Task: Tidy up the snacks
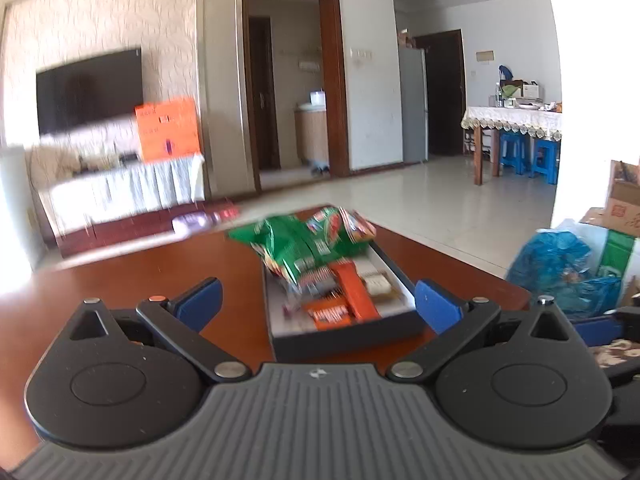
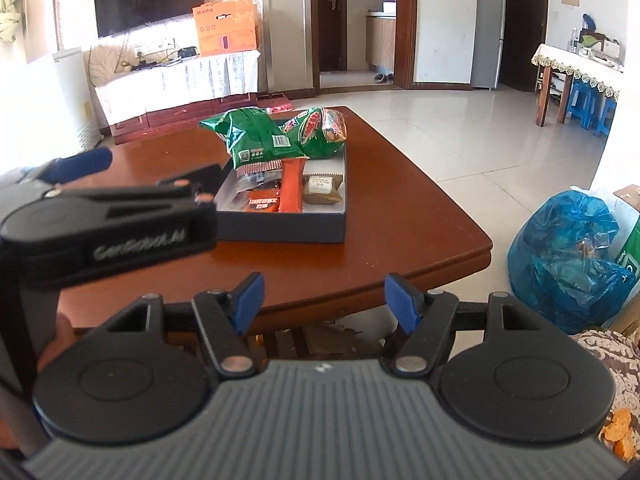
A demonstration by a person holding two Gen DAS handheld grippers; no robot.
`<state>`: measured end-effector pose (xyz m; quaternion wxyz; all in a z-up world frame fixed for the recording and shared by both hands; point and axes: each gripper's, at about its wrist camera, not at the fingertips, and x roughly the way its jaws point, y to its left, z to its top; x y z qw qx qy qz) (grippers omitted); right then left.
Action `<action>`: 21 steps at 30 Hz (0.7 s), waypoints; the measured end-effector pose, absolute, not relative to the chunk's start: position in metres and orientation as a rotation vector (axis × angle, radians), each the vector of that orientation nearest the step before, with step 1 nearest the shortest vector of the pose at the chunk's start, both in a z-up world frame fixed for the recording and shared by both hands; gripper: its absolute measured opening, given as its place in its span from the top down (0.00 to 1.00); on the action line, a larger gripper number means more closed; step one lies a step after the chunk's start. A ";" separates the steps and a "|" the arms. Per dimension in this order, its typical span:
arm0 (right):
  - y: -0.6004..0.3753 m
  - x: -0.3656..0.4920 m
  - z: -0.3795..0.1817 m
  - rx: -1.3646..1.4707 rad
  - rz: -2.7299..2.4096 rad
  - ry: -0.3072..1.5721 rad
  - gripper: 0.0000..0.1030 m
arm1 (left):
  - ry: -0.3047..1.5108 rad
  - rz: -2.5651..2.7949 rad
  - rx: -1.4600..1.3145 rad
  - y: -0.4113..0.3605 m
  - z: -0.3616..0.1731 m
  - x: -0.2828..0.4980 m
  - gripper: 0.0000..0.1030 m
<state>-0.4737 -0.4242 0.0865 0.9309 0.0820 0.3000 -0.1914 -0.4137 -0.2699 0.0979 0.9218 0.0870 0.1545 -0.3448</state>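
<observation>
Right gripper [image 2: 324,300] is nearest the lens: jaws roughly half open, nothing between the pads, hanging off the near edge of the table [image 2: 400,248], well short of the box [image 2: 280,228]. Left gripper [image 1: 316,300] has its jaws spread as wide as they go, also empty; in the left wrist view the near end of the box sits between its fingers but nothing touches.

The snacks are already in the box: the orange bar [image 2: 291,188] and a small brown wrapped piece [image 2: 322,191] lie flat in the near half, an orange packet [image 2: 262,204] at the near wall. The green bags [image 2: 272,138] are heaped over the far end of the box, overhanging the rim.

Risks, as I judge them:
- That heap looks top-heavy. A nudge to the box, or a pull on the lower bag, could slide the upper one off the far rim onto the table.
- The bags are puffy and slick, so a half-open pinch may slip off or crush the contents.
- The left gripper sits just left of the box, so two-handed reaches into the box could collide.
- The left wrist view is blurred, so aim is poor.
</observation>
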 end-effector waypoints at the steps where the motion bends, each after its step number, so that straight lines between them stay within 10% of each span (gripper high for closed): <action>1: -0.424 -0.474 0.085 0.171 -0.389 0.618 0.33 | 0.343 -0.715 0.170 -0.270 0.099 -0.415 0.00; 21: -0.413 -0.475 0.070 0.165 -0.336 0.703 0.33 | 0.446 -0.776 0.119 -0.252 0.099 -0.407 0.00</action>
